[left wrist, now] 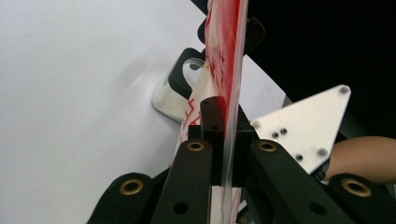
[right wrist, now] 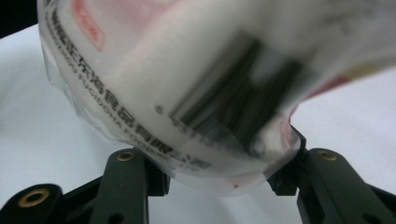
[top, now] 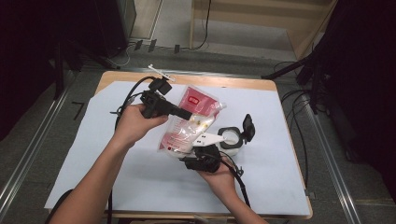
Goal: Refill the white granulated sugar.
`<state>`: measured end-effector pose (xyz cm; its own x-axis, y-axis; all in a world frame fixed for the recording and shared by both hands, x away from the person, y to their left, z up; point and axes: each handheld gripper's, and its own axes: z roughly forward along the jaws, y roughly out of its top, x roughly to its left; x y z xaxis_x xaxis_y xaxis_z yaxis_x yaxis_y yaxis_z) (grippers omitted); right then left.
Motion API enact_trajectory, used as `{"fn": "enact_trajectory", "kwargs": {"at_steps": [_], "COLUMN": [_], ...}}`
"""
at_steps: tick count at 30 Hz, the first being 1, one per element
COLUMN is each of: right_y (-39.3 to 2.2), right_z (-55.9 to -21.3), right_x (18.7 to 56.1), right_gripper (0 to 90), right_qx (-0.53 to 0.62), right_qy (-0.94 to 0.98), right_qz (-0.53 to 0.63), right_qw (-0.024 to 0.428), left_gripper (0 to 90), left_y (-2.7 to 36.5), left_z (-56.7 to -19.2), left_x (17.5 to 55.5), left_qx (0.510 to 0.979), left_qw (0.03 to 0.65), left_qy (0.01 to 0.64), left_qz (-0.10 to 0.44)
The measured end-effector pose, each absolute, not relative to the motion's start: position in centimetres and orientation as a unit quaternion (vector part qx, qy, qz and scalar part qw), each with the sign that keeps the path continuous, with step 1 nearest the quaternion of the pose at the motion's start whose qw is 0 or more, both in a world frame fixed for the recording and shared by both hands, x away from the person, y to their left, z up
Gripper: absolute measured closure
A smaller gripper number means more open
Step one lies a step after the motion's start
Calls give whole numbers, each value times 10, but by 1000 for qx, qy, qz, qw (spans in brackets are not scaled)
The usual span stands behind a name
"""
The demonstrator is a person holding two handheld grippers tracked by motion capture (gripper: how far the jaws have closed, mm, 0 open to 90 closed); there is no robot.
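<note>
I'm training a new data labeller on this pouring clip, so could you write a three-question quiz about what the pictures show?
1. True or false: the left hand-held gripper is clamped on the edge of the red and white pouch.
2. Which way does the pouch's spout point? A) at the person B) towards the open container C) straight up
3. Fill in: the container's black lid is flipped ____.

Key
1. True; its jaws pinch the pouch's flat seam.
2. B; the spout end tilts towards the container on the white sheet, while the right hand-held gripper has the pouch's bottom between its jaws.
3. Open.
</note>
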<state>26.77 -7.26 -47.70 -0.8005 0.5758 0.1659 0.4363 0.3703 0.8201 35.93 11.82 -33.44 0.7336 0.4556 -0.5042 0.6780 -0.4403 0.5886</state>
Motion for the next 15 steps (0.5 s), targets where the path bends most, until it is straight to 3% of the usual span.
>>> {"fn": "enact_trajectory", "kwargs": {"at_steps": [15], "right_y": [-81], "right_z": [-483], "right_x": [285], "right_gripper": [526], "right_qx": [369], "right_qy": [806], "right_qz": [461], "right_qw": [47], "left_gripper": [900], "left_y": [132], "left_z": [-333], "left_x": [351], "left_qx": [842], "left_qw": [403], "left_qy": [336], "left_qz": [-125]}}
